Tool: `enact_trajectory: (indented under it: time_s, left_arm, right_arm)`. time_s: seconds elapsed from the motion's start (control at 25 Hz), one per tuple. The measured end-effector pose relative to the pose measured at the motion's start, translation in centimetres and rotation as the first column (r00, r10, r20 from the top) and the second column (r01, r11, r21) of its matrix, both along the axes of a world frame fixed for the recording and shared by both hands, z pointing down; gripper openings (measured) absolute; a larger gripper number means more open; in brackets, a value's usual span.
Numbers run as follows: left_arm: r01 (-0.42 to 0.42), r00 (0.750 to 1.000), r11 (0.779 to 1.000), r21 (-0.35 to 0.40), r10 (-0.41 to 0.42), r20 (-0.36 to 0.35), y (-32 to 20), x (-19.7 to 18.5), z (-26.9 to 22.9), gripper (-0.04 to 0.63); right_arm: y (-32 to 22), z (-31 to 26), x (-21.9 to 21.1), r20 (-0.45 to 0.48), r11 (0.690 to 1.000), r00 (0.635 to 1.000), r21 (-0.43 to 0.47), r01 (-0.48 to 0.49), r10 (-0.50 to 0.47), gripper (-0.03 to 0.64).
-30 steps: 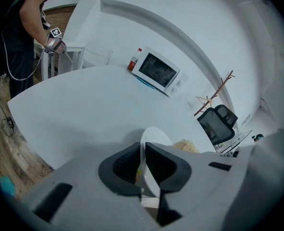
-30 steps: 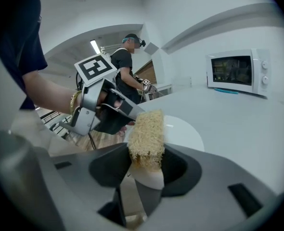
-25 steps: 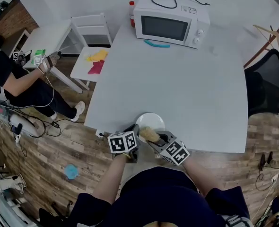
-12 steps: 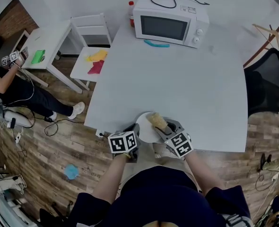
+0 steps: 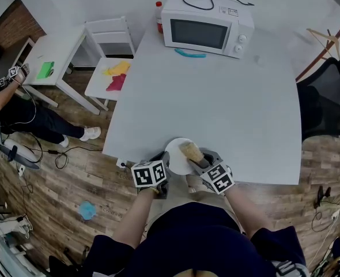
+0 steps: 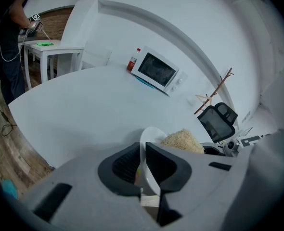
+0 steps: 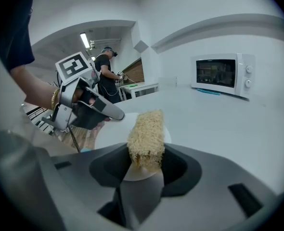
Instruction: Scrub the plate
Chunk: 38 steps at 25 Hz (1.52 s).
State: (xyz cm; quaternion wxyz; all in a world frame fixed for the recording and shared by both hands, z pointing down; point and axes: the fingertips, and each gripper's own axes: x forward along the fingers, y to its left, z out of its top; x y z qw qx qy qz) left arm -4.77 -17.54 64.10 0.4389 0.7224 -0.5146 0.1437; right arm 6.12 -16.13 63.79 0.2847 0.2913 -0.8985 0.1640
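The white plate (image 5: 173,153) sits in the left hand-held gripper's (image 5: 163,160) dark grey jaws. The right hand-held gripper's (image 5: 197,164) scrubber (image 5: 189,150) is straw-yellow; the counter (image 5: 227,108) beyond is white.

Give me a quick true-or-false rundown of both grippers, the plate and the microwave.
1. The left gripper is shut on the rim of the plate. True.
2. The right gripper is empty. False: it is shut on a tan scrubber.
3. The scrubber sits over the plate. True.
4. The plate stands beside the microwave. False: the plate is at the near edge of the table, the microwave at the far edge.
5. The microwave door is open. False: it is closed.
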Motion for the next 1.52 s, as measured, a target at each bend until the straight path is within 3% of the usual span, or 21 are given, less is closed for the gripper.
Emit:
enact_trajectory:
  time_s: [0.68,0.96,1.2,1.52]
  left_arm:
    - [0.020,1.000,1.000,0.006,-0.020,0.024,-0.2,-0.3,0.1,0.046]
    - [0.017,1.000,1.000,0.013,-0.017,0.023,0.0,-0.2,0.0,0.046]
    - [0.007,1.000,1.000,0.020,-0.008,0.023,0.1,0.0,-0.2,0.046]
    - [0.006,1.000,1.000,0.016,-0.006,0.014,0.2,0.0,-0.1,0.046]
  right_arm:
    - [5.3,-0.1,-2.2,0.058,0.983,0.984,-0.060,0.174,-0.171,0.176]
    - [3.5,-1.4,-1.4,0.054,0.991,0.990,0.002,0.132,-0.132,0.176]
    - [-1.1,-2.2,0.0,-0.003,0.998,1.000,0.064,0.024,-0.024,0.177]
    - [-1.4,-0.2,0.2,-0.052,0.999,0.998,0.030,0.020,-0.018,0.176]
